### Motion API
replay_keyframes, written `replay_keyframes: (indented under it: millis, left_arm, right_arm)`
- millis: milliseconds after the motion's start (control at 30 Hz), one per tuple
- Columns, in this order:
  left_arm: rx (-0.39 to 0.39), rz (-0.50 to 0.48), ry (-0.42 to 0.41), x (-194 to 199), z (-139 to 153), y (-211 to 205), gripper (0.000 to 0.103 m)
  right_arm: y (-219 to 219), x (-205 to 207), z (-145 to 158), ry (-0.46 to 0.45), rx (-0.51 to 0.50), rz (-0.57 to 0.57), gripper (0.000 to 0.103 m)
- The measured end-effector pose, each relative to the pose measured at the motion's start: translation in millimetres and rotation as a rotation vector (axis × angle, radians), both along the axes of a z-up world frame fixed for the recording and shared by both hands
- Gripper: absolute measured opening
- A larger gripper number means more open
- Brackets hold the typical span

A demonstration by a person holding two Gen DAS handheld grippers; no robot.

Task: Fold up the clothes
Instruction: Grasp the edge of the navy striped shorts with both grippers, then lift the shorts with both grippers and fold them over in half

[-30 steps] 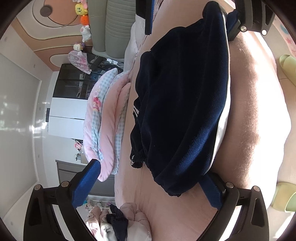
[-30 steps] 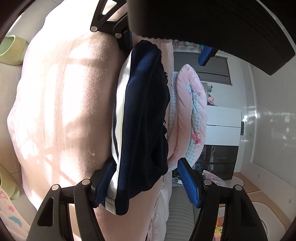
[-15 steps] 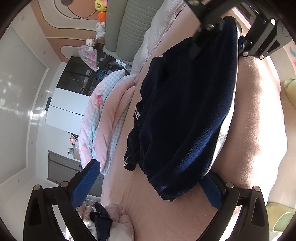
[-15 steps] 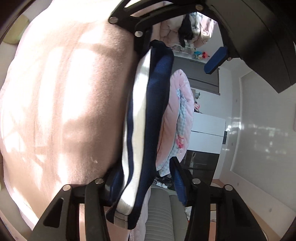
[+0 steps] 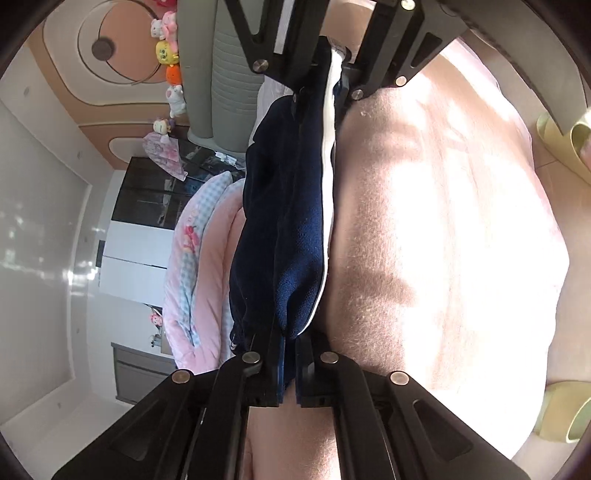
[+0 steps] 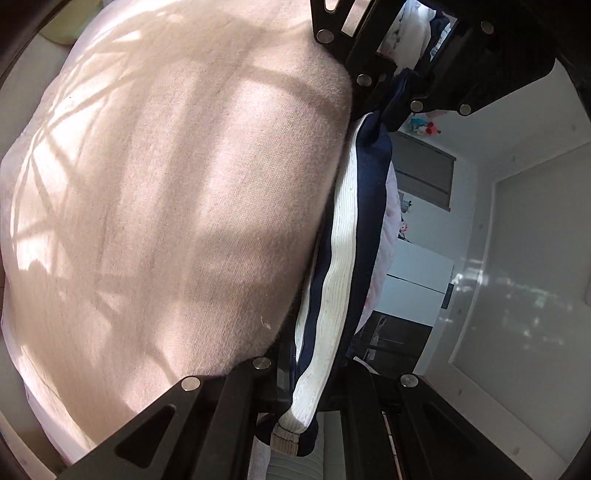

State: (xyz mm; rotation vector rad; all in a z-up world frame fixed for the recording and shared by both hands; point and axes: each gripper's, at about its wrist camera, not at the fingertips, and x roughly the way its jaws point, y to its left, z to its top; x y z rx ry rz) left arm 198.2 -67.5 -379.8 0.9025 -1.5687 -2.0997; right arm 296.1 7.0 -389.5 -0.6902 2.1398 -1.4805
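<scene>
A navy garment [image 5: 288, 221] with a white side stripe is stretched on edge above the pink bed cover [image 5: 443, 221]. My left gripper [image 5: 290, 343] sits at the bottom of the left wrist view, its jaws closing tight on the garment's near end. At the far end my right gripper [image 5: 332, 85] pinches the same cloth. In the right wrist view the white stripe of the garment [image 6: 343, 258] runs into my right gripper [image 6: 314, 369], whose jaws are closing and press on it. The left gripper [image 6: 391, 99] clamps the far end there.
A rolled pink checked duvet [image 5: 195, 258] lies on the bed behind the garment. Green slippers [image 5: 561, 147] sit on the floor past the bed's edge. A black and white wardrobe [image 5: 147, 206] and plush toys [image 5: 170, 55] line the wall. Loose clothes [image 6: 413, 33] lie beyond.
Both grippers went from open to shut on the garment's ends. The cloth, spread flat on the bed before, now stands gathered on edge between them. Both hands sank lower.
</scene>
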Motion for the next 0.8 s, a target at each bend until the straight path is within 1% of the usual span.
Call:
replay_keyframes:
  millis: [67,133,267,333,400,500,567,800]
  left_arm:
    - [0.073,0.030,-0.026,-4.2,9.6,-3.7,0.000]
    - [0.078,0.029,-0.055,-5.6,11.7,-5.2,0.000]
    - [0.047,0.023,-0.101,-7.0,10.4,-3.8,0.000]
    - [0.075,0.040,-0.128,-9.9,15.0,-4.8,0.000]
    - [0.103,0.057,-0.155,-12.9,19.6,-5.7,0.000]
    - [0.196,0.079,-0.171,-18.4,33.0,-11.4,0.001]
    - [0.233,0.086,-0.173,-18.0,38.2,-13.8,0.001]
    - [0.274,0.098,-0.208,-16.6,53.5,-10.3,0.004]
  right_arm:
    - [-1.5,0.0,2.2,-0.018,-0.002,-0.010,0.006]
    - [-3.6,-0.3,5.6,-0.044,-0.002,-0.014,0.006]
    - [-3.8,0.7,8.2,-0.070,0.002,-0.015,0.006]
    - [-3.9,-0.3,14.8,-0.122,0.006,-0.015,0.006]
    - [-5.3,-7.3,24.7,-0.206,0.000,-0.034,0.006]
    - [-5.1,-17.6,39.0,-0.327,-0.009,-0.061,0.005]
    - [-7.0,-17.5,44.6,-0.370,-0.012,-0.078,0.005]
    - [-6.2,-19.4,54.5,-0.454,-0.016,-0.107,0.003]
